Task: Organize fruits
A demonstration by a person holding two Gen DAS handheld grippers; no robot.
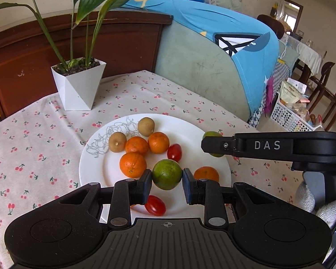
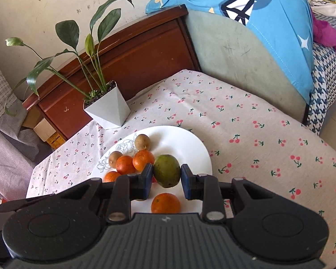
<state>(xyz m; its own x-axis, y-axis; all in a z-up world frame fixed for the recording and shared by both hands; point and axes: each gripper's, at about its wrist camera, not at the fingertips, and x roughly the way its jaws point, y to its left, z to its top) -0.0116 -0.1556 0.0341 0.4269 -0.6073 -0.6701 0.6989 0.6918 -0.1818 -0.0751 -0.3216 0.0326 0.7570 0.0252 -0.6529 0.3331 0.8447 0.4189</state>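
Observation:
A white plate (image 1: 190, 134) on the cherry-print cloth holds several oranges (image 1: 133, 164), two brown longans (image 1: 117, 142) and two cherry tomatoes (image 1: 174, 152). My left gripper (image 1: 167, 180) is shut on a green citrus fruit (image 1: 167, 174) above the plate's near side. My right gripper (image 2: 167, 177) is shut on a second green citrus fruit (image 2: 167, 173) over the plate (image 2: 190, 148). In the left wrist view this fruit (image 1: 209, 134) shows behind the right gripper's finger (image 1: 217, 144) at the plate's right edge.
A white angular pot with a leafy plant (image 1: 78, 85) stands behind the plate. A brown wooden cabinet (image 1: 123, 44) and a cushioned seat with a blue cover (image 1: 212, 62) border the table's far edge. A white basket (image 1: 289, 116) sits on the floor at right.

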